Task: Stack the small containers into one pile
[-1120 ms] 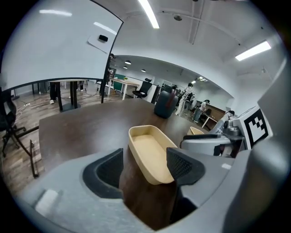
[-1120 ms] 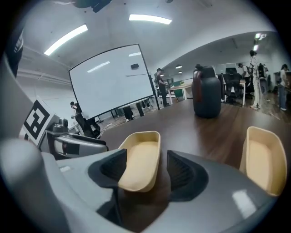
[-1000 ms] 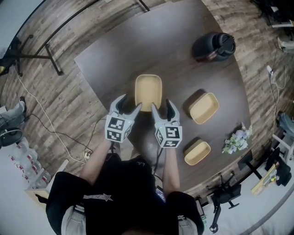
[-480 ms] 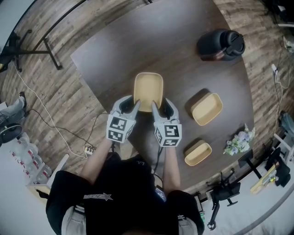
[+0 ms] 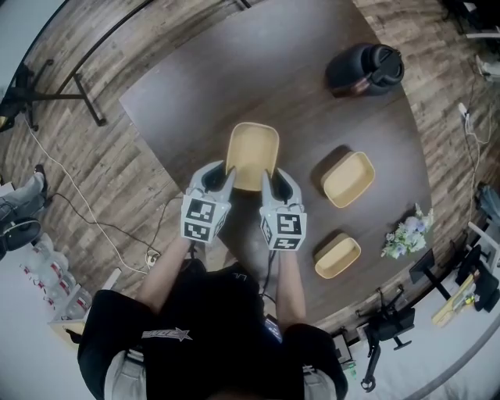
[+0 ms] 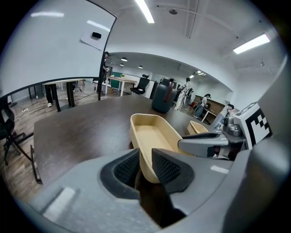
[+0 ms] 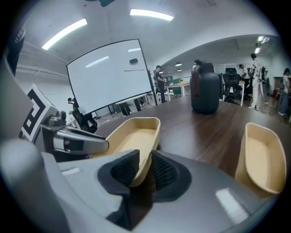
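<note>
On container (image 5: 251, 153) rim, both claws (image 5: 229, 179) (image 5: 267, 179) just closed tight

Even, bright light is thrown from ceiling strip lamps (image 6: 144, 9), blown out to white streaks in both gripper views, and a soft sheen is left on the dark tabletop (image 6: 77, 132). Only short soft shadows are cast beside the containers (image 5: 348, 178). Edges are bent by fisheye, corners are vignetted black, and the nearest foreground is kinda blurred.

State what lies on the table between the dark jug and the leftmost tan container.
Nothing. In the head view, the stretch of table between the jug and the leftmost container is bare wood.
</note>
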Demonstrator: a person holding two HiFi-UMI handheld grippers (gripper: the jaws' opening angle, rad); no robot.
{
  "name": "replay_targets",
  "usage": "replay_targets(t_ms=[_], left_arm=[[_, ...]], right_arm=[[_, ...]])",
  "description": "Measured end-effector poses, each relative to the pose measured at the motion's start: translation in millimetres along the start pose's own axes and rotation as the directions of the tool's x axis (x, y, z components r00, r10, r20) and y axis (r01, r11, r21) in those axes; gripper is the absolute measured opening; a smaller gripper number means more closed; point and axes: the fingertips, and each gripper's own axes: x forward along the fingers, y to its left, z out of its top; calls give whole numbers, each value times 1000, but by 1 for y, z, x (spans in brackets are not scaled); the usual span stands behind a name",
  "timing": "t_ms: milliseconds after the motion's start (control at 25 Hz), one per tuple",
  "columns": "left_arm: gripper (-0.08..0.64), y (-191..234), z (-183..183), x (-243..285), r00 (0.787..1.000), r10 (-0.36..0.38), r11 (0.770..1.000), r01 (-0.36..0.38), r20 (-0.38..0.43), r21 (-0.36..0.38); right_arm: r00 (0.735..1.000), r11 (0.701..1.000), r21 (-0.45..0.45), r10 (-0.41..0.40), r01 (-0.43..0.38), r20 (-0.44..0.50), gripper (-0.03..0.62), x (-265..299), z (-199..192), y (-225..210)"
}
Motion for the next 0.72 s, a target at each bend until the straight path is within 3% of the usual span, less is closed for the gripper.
replay_targets(t_ms=[400,720], left_arm=[[89,-51,34,-17,997,-64,992,59,37,110],[86,-115,68,-9,979,-194,950,172,58,259]], right_arm=[[990,992,47,-120,117,80,81,-59,22,-19],[944,952,139,-293,274,150,81,-114,27,-61]])
